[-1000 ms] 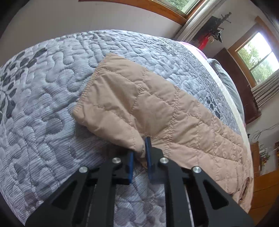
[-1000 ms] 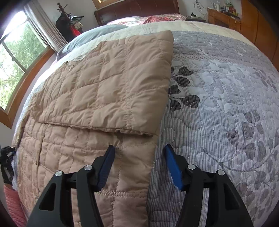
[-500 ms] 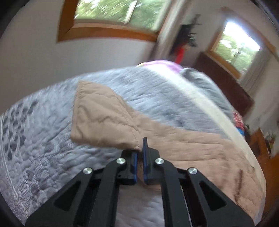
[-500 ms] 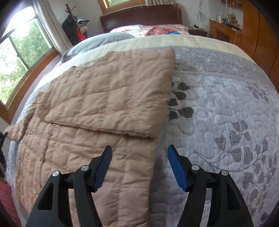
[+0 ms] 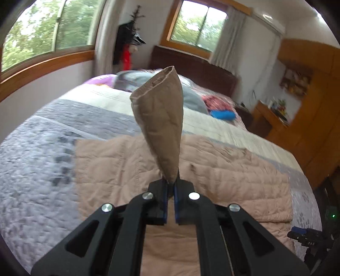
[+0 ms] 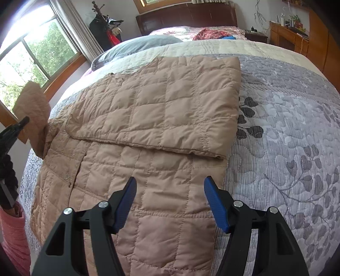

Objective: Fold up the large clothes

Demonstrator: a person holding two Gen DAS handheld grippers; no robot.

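A tan quilted jacket (image 6: 148,169) lies flat on the bed. One sleeve (image 6: 170,106) is folded across its body. My left gripper (image 5: 170,180) is shut on the other sleeve (image 5: 161,118). It holds that sleeve up in the air over the jacket body (image 5: 223,180), with the cuff end standing upward. In the right wrist view the raised sleeve (image 6: 34,106) shows at the far left edge. My right gripper (image 6: 170,191) hovers open above the jacket's lower part, with nothing between its blue fingers (image 6: 127,203).
A grey leaf-patterned quilt (image 6: 286,127) covers the bed. A grey pillow (image 6: 138,45), red clothing (image 6: 210,34) and a dark headboard (image 6: 187,14) are at the far end. Windows (image 6: 31,53) line the left wall and wooden furniture (image 6: 286,36) stands at the right.
My left gripper closed on the sleeve's edge, lifted it off the quilt and swung it up over the jacket body. My right gripper rose a little and its jaws widened slightly.
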